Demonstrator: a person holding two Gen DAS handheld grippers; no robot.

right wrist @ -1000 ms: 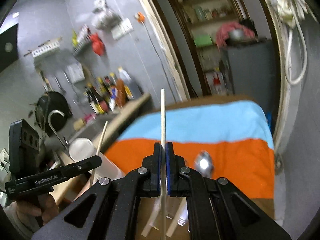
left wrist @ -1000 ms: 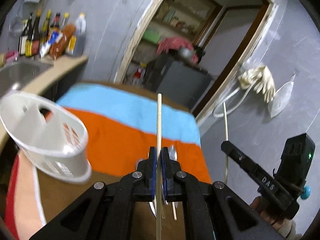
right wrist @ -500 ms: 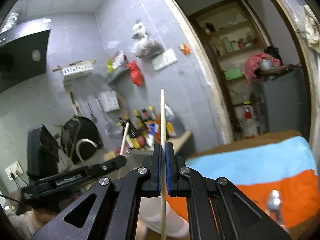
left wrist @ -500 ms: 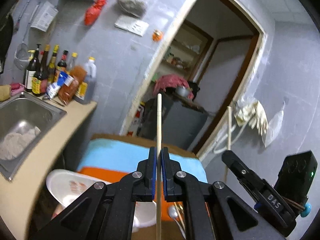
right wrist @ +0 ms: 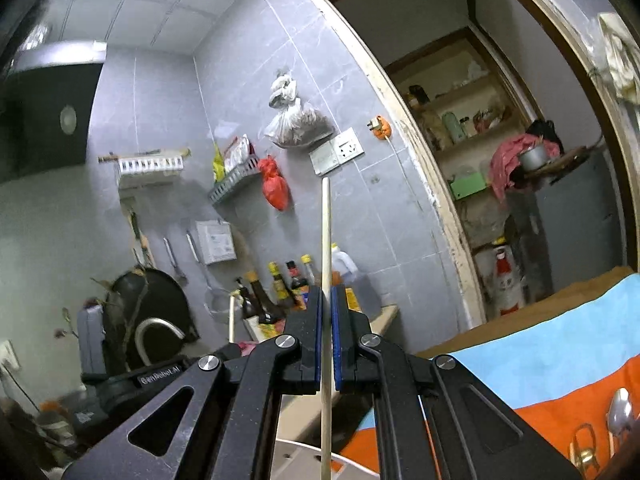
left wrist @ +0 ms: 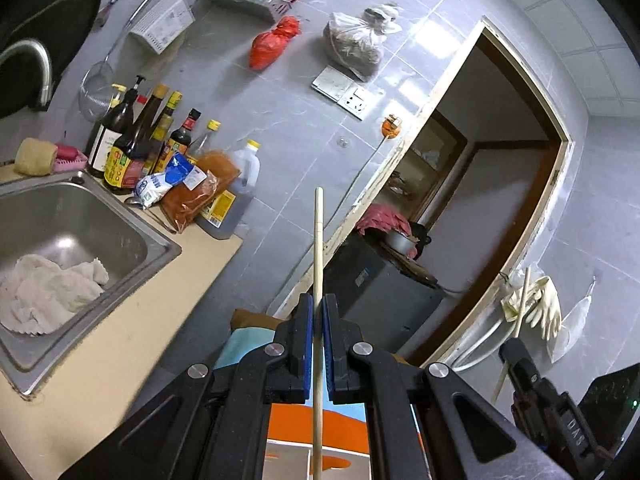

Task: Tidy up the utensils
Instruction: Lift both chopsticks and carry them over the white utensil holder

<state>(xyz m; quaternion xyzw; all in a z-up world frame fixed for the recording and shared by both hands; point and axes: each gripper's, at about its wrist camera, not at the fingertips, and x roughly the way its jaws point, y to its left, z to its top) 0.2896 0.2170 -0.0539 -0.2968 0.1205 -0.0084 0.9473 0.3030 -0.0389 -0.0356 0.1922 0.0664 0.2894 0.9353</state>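
A wooden chopstick (left wrist: 318,280) is pinched upright between the blue pads of the left gripper (left wrist: 316,344), raised in front of a grey tiled wall. A second chopstick (right wrist: 326,280) is clamped the same way in the right gripper (right wrist: 327,344). Below the grippers, what appears to be the rim of a white holder (right wrist: 296,450) is partly seen. A spoon (right wrist: 618,408) is left lying on the orange and blue cloth (right wrist: 560,360). Sauce bottles (left wrist: 136,148) are lined up beside the steel sink (left wrist: 72,220), where a white rag (left wrist: 44,288) is heaped.
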